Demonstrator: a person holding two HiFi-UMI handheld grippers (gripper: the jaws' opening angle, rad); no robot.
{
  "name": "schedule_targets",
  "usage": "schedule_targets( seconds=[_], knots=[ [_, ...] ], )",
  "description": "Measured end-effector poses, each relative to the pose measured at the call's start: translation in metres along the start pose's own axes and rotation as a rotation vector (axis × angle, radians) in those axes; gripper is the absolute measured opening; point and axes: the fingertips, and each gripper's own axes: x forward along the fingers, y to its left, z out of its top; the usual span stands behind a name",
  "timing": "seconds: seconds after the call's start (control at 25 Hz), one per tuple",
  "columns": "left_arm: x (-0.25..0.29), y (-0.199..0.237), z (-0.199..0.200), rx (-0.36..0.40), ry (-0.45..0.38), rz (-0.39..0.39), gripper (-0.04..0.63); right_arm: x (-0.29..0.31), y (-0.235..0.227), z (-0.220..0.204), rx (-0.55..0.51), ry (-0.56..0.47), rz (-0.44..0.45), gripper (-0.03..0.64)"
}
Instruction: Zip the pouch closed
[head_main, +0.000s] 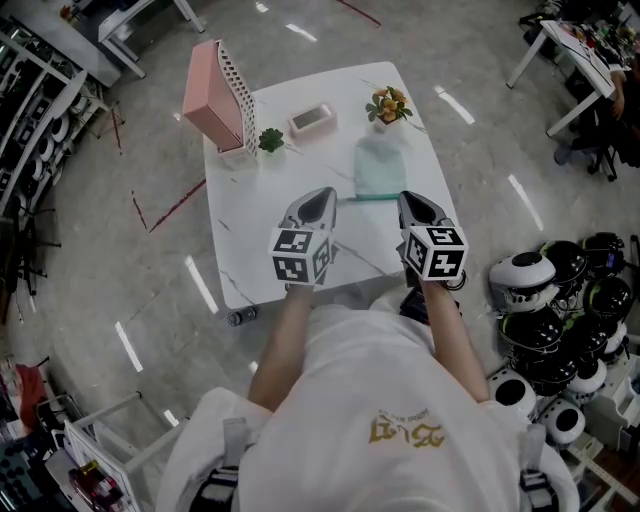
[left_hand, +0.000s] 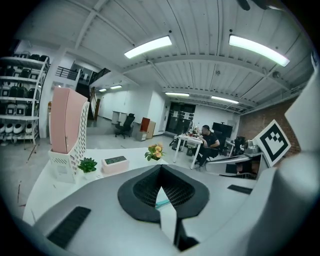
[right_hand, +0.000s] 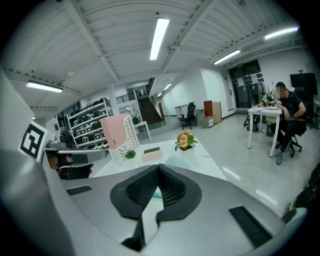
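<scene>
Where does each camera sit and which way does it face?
Head view: on the person's head, facing steeply down; white table, left gripper, right gripper, forearms, torso show.
Left gripper view: on that gripper, looking along its shut jaws across the table.
Right gripper view: likewise, own shut jaws in front.
All share the pink file holder and flowers.

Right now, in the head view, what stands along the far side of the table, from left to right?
pink file holder → small green plant → flat pink box → flower pot
</scene>
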Motion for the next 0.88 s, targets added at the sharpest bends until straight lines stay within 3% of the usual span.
schedule_targets(
  seconds=[0.88],
  knots=[
    [0.0017,0.0051,-0.0042,-0.025,0.007,0.007,0.018,0.0002,0.0005,-0.0019,-0.003,0.016,-0.002,0.012]
  ],
)
